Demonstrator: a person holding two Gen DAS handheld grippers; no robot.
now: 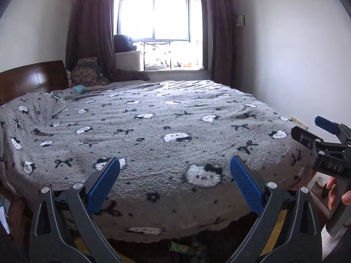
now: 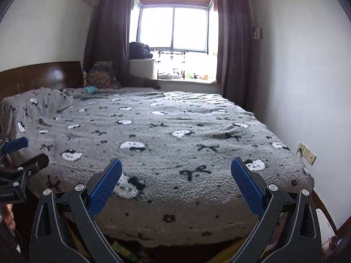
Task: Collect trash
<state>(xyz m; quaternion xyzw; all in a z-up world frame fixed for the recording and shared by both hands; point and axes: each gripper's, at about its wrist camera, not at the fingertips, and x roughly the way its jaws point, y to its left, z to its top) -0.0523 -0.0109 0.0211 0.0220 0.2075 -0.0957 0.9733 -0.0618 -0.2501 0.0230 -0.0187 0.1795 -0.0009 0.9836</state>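
Our left claw [image 1: 174, 171] is spread wide and holds nothing; our right claw [image 2: 176, 173] is the same, beside it. Both hang over the near edge of the bed [image 1: 153, 131], whose grey blanket shows no litter. Below the claws, under the blanket's hem, we glimpse green wrappers [image 1: 183, 248] on the floor, likely the trash. Nothing looks collected yet, so we judge the task barely begun: we must reach down, and no bin is in sight.

Black gripper [image 1: 174, 164] frames, blue textured pads [image 1: 103, 188], silver screws
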